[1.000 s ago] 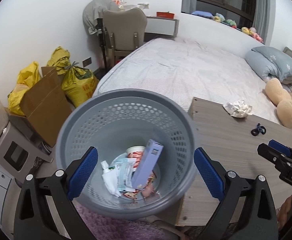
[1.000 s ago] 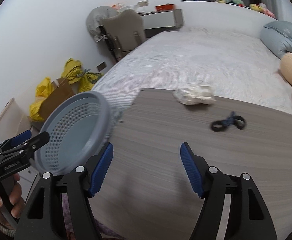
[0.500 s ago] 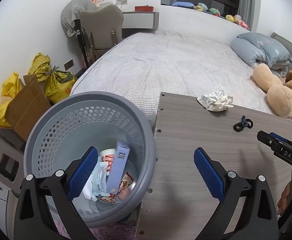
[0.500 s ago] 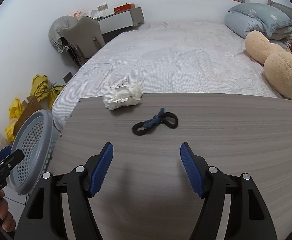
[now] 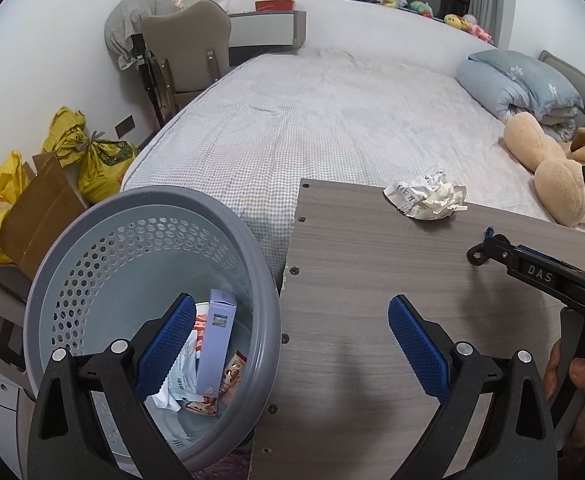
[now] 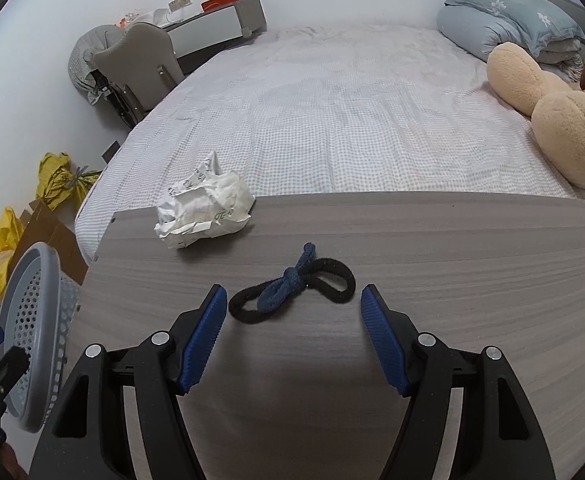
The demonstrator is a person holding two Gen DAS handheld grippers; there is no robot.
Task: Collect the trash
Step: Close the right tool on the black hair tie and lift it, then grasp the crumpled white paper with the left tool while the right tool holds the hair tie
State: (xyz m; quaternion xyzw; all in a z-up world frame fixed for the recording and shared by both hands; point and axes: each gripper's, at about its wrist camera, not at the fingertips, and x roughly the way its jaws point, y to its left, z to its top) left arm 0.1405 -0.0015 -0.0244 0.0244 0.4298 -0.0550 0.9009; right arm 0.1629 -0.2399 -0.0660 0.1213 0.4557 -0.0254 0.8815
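The knotted hair ties [image 6: 292, 290] are seen on the surface [image 6: 452, 264], just beyond the right gripper [image 6: 292, 344], fingers spread; crumpled paper [image 6: 202, 212] lies behind them. The left gripper [image 5: 288, 350] is likewise released.

The table [image 5: 356, 304] edge and bin [image 5: 92, 240] are viewed from the left wrist. The table (closer) is faced from the right. Paper [image 5: 426, 198] is shared.

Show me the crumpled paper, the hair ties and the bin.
crumpled paper [image 6: 203, 211]: right wrist view, its middle.
hair ties [image 6: 292, 286]: right wrist view, blue knot.
bin [image 5: 270, 316]: left wrist view, grey rim.
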